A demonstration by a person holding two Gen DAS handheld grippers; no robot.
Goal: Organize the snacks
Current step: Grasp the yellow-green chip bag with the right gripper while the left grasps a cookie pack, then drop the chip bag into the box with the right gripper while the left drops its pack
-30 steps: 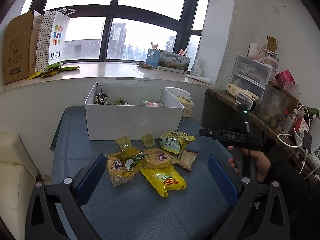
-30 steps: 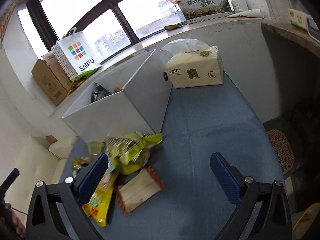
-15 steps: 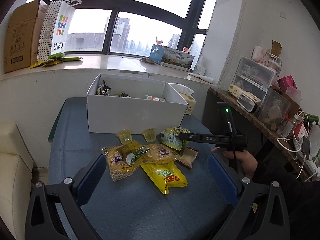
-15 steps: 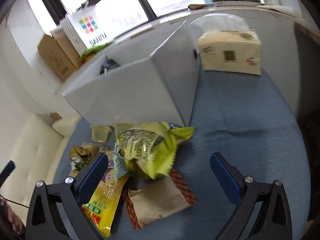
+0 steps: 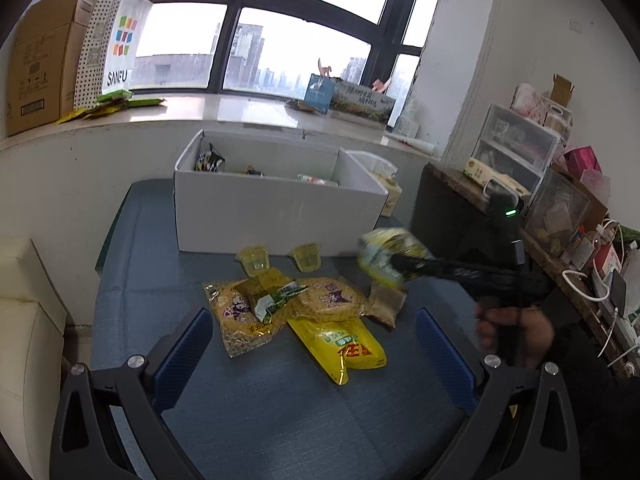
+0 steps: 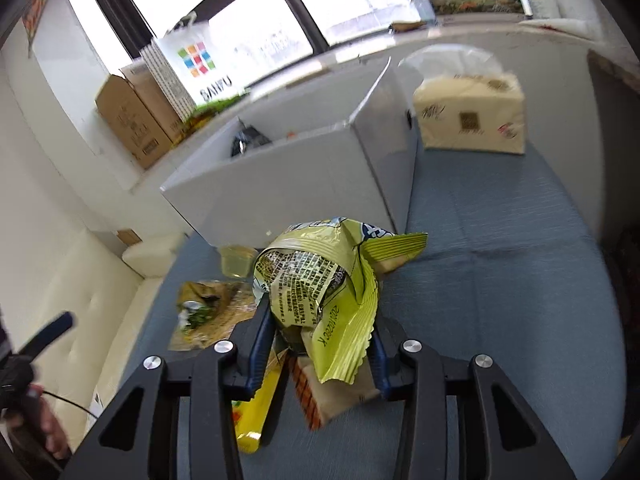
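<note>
Crinkled yellow-green foil snack bag [image 6: 320, 280] is hanging off the blue table [image 6: 500, 280], long axis roughly upright, crimped end down. Right gripper [image 6: 316, 344], wide open half a second ago, is now clamping it. Left gripper [image 5: 312, 344] is hovering spread wide, empty, near the white box [image 5: 276, 212].

Blue fabric table surface [image 5: 280, 420] under everything. Cream soft-pack tissue block [image 6: 470, 118] at table's far end, thin plastic bag bunched on top. Brown cardboard carton [image 5: 38, 68] on pale stone windowsill [image 5: 224, 110], white paper shopping bag with coloured squares [image 5: 120, 44] leaning beside it. Printed long flat box [image 5: 362, 98] farther along sill. Clear plastic drawer unit [image 5: 516, 148] on dark side shelf. Cream padded sofa [image 5: 24, 320] at table's left.
</note>
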